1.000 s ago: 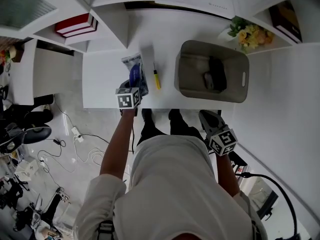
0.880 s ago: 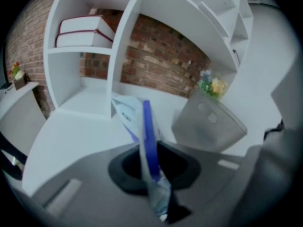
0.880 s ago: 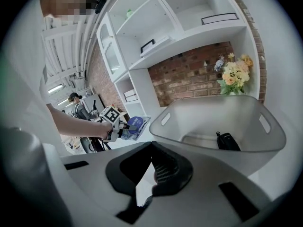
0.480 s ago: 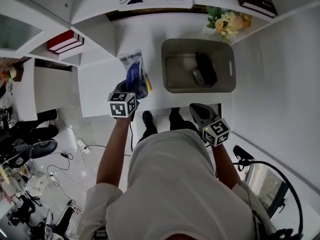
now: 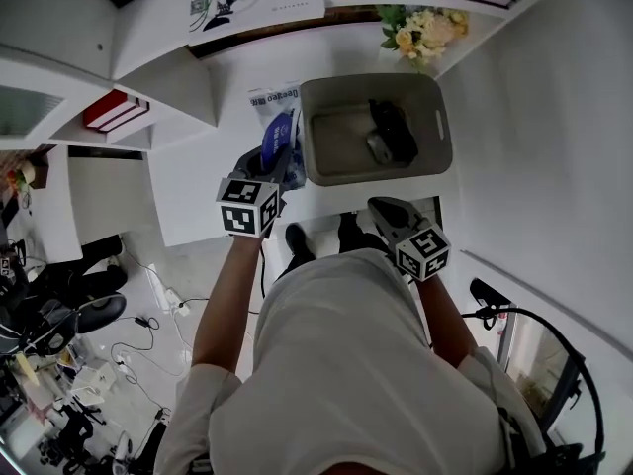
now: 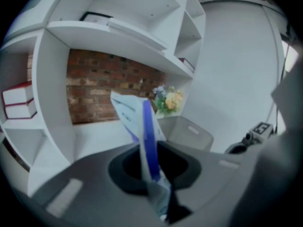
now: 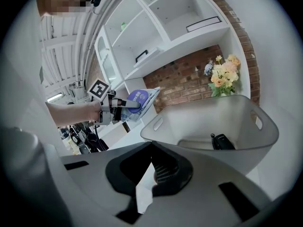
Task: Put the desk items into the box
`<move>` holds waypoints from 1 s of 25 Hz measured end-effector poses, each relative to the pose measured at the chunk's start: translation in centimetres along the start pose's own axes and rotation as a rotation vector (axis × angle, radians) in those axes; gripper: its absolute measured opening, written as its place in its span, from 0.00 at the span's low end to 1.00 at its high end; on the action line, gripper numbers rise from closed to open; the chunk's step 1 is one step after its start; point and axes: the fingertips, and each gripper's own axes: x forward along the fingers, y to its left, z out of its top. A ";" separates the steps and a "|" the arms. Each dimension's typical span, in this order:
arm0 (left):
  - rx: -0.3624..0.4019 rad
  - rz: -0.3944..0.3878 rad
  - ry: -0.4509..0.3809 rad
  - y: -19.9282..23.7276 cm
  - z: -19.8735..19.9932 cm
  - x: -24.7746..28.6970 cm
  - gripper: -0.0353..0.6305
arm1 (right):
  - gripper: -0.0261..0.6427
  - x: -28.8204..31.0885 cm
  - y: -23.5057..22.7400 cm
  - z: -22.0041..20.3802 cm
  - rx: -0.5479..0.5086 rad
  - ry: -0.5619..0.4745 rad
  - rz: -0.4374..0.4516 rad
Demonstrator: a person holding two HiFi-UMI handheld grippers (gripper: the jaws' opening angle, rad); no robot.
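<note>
Your left gripper [image 5: 269, 166] has its fingers clamped on one edge of the floppy blue packet [image 5: 280, 127], airborne just beside the box [image 5: 341, 92], so it may snag the near rim and slip free; your right gripper [image 5: 381, 208] has its fingers together, empty.

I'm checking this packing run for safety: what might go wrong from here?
The left tool pinches the floppy packet only by one end, so it may slip out. The packet is beside the box, so it might snag the rim rather than drop in.
</note>
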 end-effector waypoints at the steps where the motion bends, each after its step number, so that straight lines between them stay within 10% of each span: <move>1: 0.014 -0.012 0.005 -0.6 0.2 0.5 0.13 | 0.04 -0.1 -0.2 0.0 0.000 -0.004 -0.002; 11: 0.220 -0.147 0.090 -7.2 1.8 7.3 0.13 | 0.04 -1.7 -3.2 -0.1 0.028 -0.028 -0.022; 25: 0.573 -0.387 0.515 -12.2 -5.9 15.5 0.14 | 0.04 -3.9 -7.1 -0.4 0.070 -0.037 -0.009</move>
